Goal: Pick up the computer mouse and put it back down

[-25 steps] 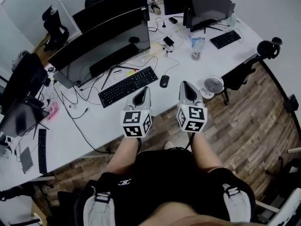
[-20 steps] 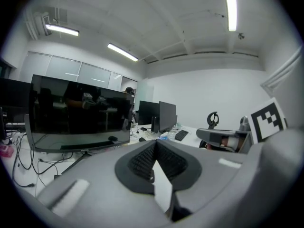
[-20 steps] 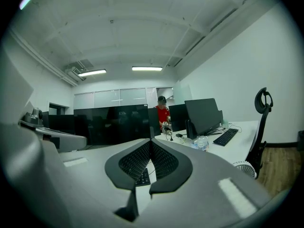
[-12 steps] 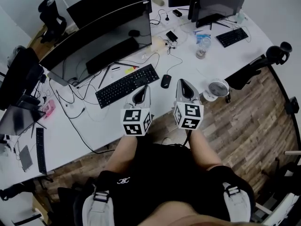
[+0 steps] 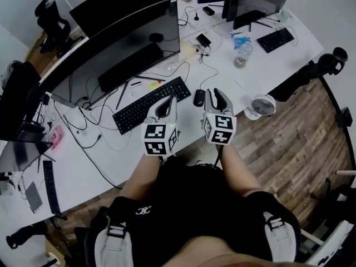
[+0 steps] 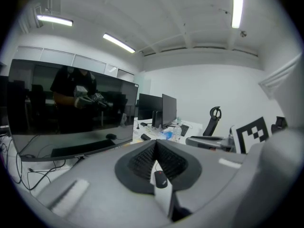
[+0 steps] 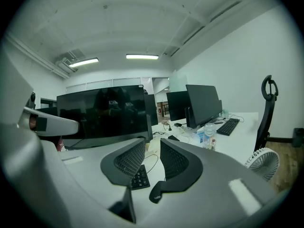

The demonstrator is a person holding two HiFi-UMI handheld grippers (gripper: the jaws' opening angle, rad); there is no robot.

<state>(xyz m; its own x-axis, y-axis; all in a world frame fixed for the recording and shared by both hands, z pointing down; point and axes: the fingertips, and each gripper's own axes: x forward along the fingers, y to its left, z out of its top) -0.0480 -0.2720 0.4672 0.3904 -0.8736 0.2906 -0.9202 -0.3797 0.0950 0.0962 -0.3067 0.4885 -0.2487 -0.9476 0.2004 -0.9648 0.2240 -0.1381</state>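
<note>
The black computer mouse (image 5: 198,98) lies on the white desk (image 5: 111,149) just right of a black keyboard (image 5: 150,103). My right gripper (image 5: 216,98) hovers close to the mouse's right side. Its jaws are opening, with a narrow gap and nothing between them. In the right gripper view the mouse (image 7: 156,194) shows below the right gripper (image 7: 152,144). My left gripper (image 5: 165,105) hangs over the keyboard's right end with its tips together. The left gripper view shows the mouse (image 6: 160,178) under the left gripper (image 6: 156,144).
A wide black monitor (image 5: 128,43) stands behind the keyboard, with cables around its foot. A small white fan (image 5: 262,104) sits at the desk's near edge on the right. A water bottle (image 5: 241,54), a phone (image 5: 203,40) and a second keyboard (image 5: 278,39) lie farther back.
Both grippers have moved forward over the desk toward the mouse. The right gripper's jaws have parted slightly. The mouse has not moved.
</note>
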